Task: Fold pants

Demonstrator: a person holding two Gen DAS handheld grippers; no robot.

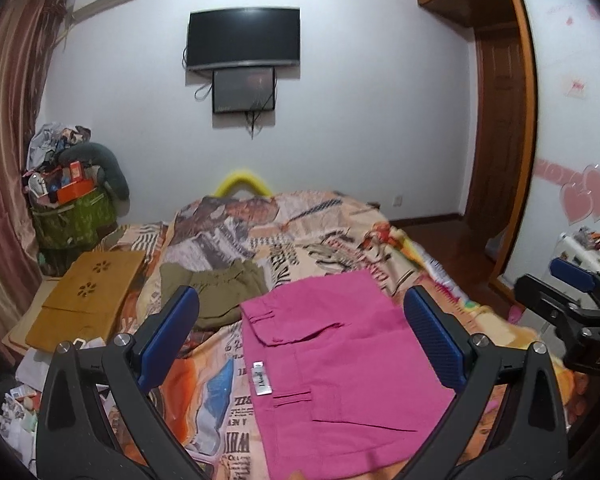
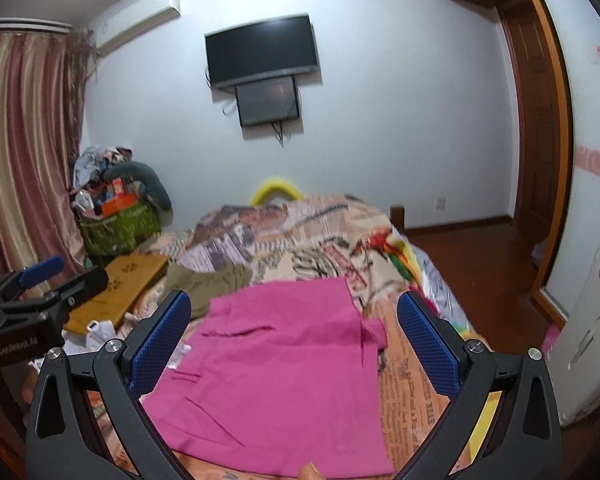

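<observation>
Pink pants (image 1: pixel 332 360) are lying folded flat on the bed (image 1: pixel 300 232), beside olive shorts (image 1: pixel 216 292). Left tool (image 1: pixel 300 340) & right tool (image 2: pixel 294 344) are hovering w/ jaws spread, gripping nothing. Risk: grabbing one layer only, so the fold's slipping apart.

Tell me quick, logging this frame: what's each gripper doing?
Left gripper: open, empty, above the pink pants.
Right gripper: open, empty, above the same pants.

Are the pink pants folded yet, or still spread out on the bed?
Folded at least once: the pink pants lie as a flat, compact rectangle on the bedspread, no separate legs visible. Both grippers are open, holding nothing.
</observation>
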